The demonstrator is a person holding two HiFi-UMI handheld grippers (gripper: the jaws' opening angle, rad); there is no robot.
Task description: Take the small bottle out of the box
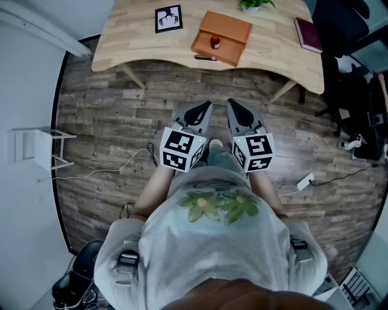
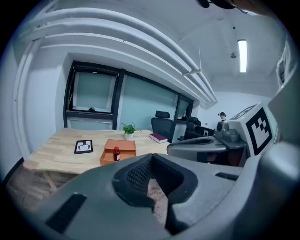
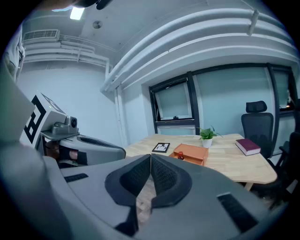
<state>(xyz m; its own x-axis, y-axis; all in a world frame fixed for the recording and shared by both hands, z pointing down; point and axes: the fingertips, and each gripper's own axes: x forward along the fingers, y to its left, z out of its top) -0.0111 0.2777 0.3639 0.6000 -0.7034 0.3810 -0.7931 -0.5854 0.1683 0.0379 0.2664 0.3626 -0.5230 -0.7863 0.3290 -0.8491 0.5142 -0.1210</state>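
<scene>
1. Fingertips first: the left gripper's (image 2: pixel 151 158) two dark ribbed pads met at the tips, pressed together with nothing pinched between them.
2. Same story on the right gripper (image 3: pixel 150 157): its pads were closed tip to tip and held nothing, with only floorboards showing through the gap behind them.
3. From the head view, the left gripper (image 1: pixel 208 105) and the right gripper (image 1: pixel 231 102) sat side by side in front of the person's body. Both pointed towards the table and tilted a little downward.
4. Each carried its marker cube, the left cube (image 1: pixel 180 149) and the right cube (image 1: pixel 256 151), just above the leaf-print shirt (image 1: pixel 218 206).
5. Both grippers hung over the wood-plank floor (image 1: pixel 109 115), well apart from the wooden table (image 1: pixel 139 42).
6. And there was the target: the small bottle (image 1: pixel 214 42) (image 2: pixel 116 153) (image 3: pixel 181 155), red with a dark cap, stood upright inside the open part of the orange box (image 1: pixel 227 27) (image 2: pixel 123 145) (image 3: pixel 193 151), untouched.
7. The box rested near the middle of the tabletop, with a framed picture (image 1: pixel 168 18) (image 2: pixel 83 146) (image 3: pixel 161 147) lying flat to its left.
8. A small potted plant (image 1: pixel 251 5) (image 2: pixel 129 130) (image 3: pixel 206 137) stood behind the box, and a dark red book (image 1: pixel 309 35) (image 2: pixel 158 138) (image 3: pixel 247 146) lay towards the table's right end.
9. A black office chair (image 2: pixel 161 124) (image 3: pixel 257 124) waited past that end.
10. Down on the floor, a white power strip (image 1: pixel 305 180) lay to the person's right.
</scene>
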